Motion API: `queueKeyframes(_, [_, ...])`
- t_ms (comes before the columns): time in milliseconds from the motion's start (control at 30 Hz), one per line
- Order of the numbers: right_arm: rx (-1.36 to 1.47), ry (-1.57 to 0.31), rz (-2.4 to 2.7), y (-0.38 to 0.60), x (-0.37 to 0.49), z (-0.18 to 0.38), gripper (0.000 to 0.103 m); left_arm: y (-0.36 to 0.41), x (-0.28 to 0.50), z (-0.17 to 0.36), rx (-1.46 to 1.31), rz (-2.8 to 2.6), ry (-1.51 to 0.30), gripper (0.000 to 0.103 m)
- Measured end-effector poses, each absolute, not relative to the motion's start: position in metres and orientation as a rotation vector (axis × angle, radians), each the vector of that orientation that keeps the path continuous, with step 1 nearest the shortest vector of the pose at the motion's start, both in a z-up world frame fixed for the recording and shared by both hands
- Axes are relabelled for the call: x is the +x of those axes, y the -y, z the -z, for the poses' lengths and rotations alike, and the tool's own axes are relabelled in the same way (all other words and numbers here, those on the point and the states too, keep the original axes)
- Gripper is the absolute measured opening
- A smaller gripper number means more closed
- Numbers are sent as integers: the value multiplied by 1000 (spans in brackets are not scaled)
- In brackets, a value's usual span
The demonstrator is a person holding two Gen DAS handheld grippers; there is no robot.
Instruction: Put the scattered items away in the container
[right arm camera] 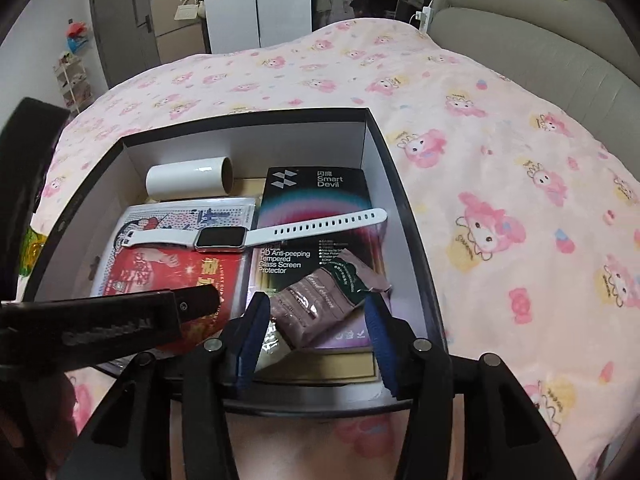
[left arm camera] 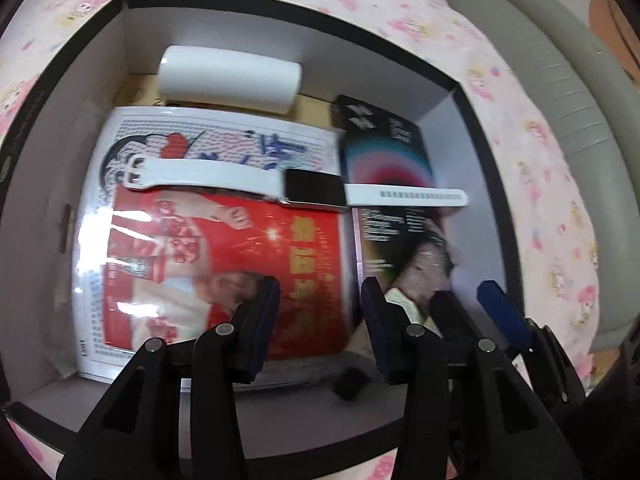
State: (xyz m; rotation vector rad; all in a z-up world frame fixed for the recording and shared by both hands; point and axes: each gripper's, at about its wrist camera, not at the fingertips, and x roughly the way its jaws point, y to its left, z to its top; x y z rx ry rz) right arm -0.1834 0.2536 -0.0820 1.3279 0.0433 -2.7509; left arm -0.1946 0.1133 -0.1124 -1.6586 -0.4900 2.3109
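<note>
— Where are your tools?

— Both hang over the near edge of the box (right arm camera: pixel 376 152). My left tool (left arm camera: pixel 320 300) is released, its pads spread, nothing between them. My right tool (right arm camera: pixel 316 336) is released too, its blue pads either side of the sachet (right arm camera: pixel 320 300), and I cannot tell whether they touch it.

— And the box?

— It sits on the bed, on a pink blanket (right arm camera: pixel 500 160). It is black outside, white inside, with the top open.

— What is inside?

— A white roll (right arm camera: pixel 188 178) lies on its side at the far wall. A red and white packet (left arm camera: pixel 208 240) lies flat on the left, and a dark screen protector carton (right arm camera: pixel 316 208) lies flat on the right. A white watch (right arm camera: pixel 256 234) stretches across both, its face on the seam between them. The brown sachet rests on the carton's near end, tilted.

— Anything outside the box?

— Only the blanket, with a grey headboard (right arm camera: pixel 520 40) on the right.
</note>
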Motion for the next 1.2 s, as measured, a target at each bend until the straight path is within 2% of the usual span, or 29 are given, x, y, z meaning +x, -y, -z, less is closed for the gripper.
queueKeyframes(233, [1338, 33, 2752, -264, -183, 75, 45, -102, -186, 79, -1505, -2434, 478, 45])
queueKeyframes(400, [1286, 65, 2771, -268, -176, 51, 46, -92, -180, 41, -1363, -2560, 419, 54])
queueKeyframes(433, [1275, 69, 2773, -268, -174, 46, 46, -90, -179, 33, -1334, -2585, 407, 60])
queueKeyframes(500, [1269, 87, 2769, -268, -172, 38, 46, -86, -177, 18, -1274, -2632, 382, 64])
queueKeyframes(567, [1257, 120, 2767, -267, -167, 27, 47, -78, -173, 2, -1219, -2687, 367, 76])
queueKeyframes(600, [1248, 139, 2771, -267, -165, 20, 47, -74, -170, -6, -1192, -2717, 363, 78])
queueKeyframes(733, [1219, 170, 2769, -261, -154, -5, 59, -53, -154, -37, -1095, -2815, 341, 93])
queueKeyframes(800, [1192, 163, 2766, -256, -147, -16, 62, -45, -142, -50, -1045, -2843, 328, 95])
queueKeyframes(867, [1160, 138, 2779, -248, -137, -29, 73, -36, -125, -61, -1010, -2863, 318, 100])
queueKeyframes(900, [1142, 129, 2786, -244, -132, -35, 76, -33, -118, -66, -995, -2872, 311, 101])
queueKeyframes(1200, [1062, 162, 2824, -224, -82, -62, 77, -6, -49, -89, -947, -2939, 258, 102])
